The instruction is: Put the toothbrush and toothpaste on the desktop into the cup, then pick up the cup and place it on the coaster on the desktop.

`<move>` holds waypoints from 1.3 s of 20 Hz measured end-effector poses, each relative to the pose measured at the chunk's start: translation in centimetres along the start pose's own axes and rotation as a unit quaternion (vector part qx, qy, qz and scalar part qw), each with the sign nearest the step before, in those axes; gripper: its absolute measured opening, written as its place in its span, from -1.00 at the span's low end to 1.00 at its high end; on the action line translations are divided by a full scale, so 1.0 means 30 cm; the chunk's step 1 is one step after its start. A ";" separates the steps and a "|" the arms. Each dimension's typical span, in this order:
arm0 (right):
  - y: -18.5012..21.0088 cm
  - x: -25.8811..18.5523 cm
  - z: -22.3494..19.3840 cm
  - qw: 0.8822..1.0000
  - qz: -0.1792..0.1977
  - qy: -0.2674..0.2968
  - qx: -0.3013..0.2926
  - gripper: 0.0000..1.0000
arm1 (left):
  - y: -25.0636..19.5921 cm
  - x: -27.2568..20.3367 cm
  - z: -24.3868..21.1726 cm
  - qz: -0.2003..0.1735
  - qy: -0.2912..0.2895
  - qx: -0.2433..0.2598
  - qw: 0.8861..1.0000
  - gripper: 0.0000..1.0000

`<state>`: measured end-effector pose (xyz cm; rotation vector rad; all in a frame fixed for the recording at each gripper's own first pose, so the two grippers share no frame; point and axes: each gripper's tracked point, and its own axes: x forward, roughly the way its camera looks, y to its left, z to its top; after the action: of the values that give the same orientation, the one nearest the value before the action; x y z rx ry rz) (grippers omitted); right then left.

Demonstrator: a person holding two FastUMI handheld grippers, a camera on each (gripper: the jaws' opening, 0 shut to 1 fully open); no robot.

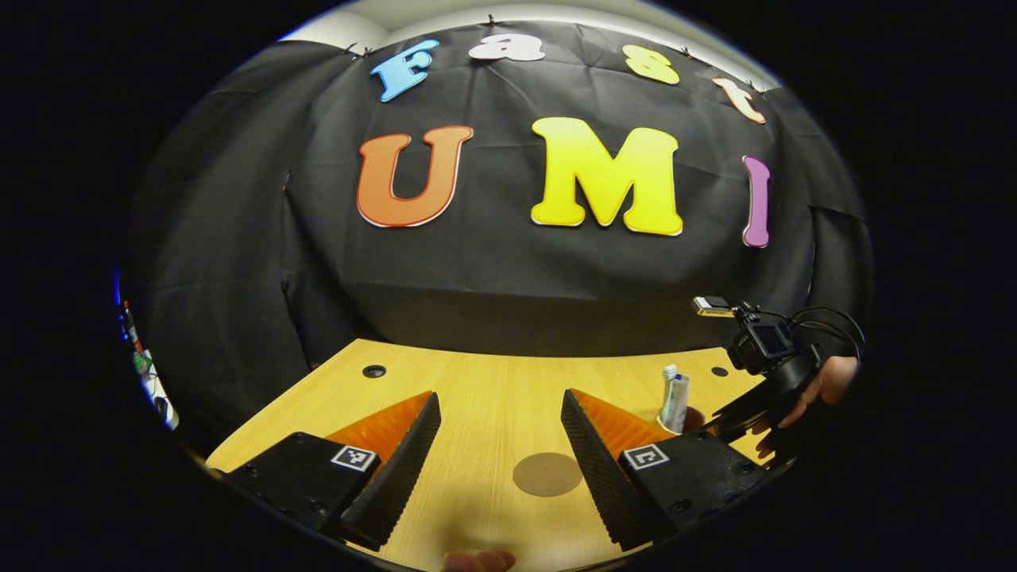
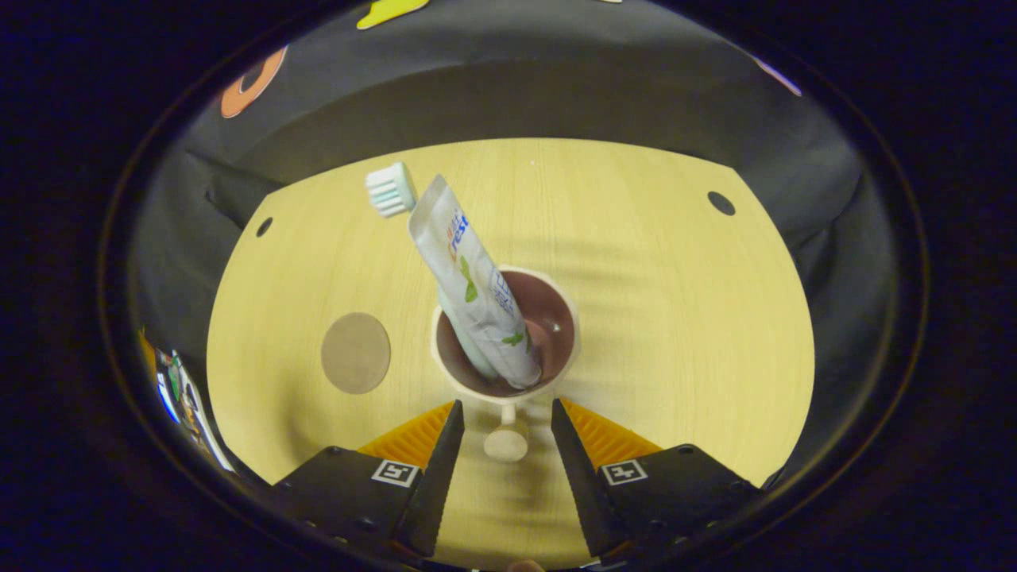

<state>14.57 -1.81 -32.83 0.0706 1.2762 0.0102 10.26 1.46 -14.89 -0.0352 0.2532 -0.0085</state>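
A cream cup [image 2: 556,314] with a brown inside stands on the wooden desk. The toothpaste tube [image 2: 469,278] and the toothbrush, its white head [image 2: 390,189] sticking out, lean inside it toward the far left. The cup's knobbed handle [image 2: 506,442] points at my right gripper [image 2: 506,407], which is open with a finger on each side of the handle, not touching it. A round brown coaster [image 2: 355,352] lies left of the cup. My left gripper [image 1: 499,397] hovers open over the desk with the coaster [image 1: 547,474] between its fingers. In the left gripper view, the cup's toothpaste [image 1: 676,401] stands to the right.
The wooden desk [image 2: 675,318] has small dark cable holes [image 2: 721,202] near its back corners. A hand [image 1: 830,381] holds the right gripper's body, with camera and cables, at the right of the left gripper view. Black cloth walls enclose the desk.
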 end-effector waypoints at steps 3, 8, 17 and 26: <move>0.011 0.040 -0.003 1.000 -0.001 0.028 0.006 0.36 | 0.051 -0.017 -0.045 0.022 0.020 -0.012 0.999 0.94; 0.030 0.080 -0.005 0.998 0.003 0.055 0.006 0.35 | 0.101 -0.040 -0.090 0.044 0.047 -0.018 0.998 0.94; 0.001 0.092 -0.020 0.997 -0.019 0.071 0.024 -0.48 | 0.133 -0.068 -0.104 0.055 0.060 -0.011 0.997 0.94; 0.064 0.069 -0.046 0.997 -0.013 0.077 0.021 -0.57 | 0.112 -0.127 -0.085 0.043 0.055 -0.012 0.998 0.94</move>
<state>13.92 0.27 -35.10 0.0906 1.4320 -0.0334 5.95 4.77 -16.52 -0.0475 0.3644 0.0776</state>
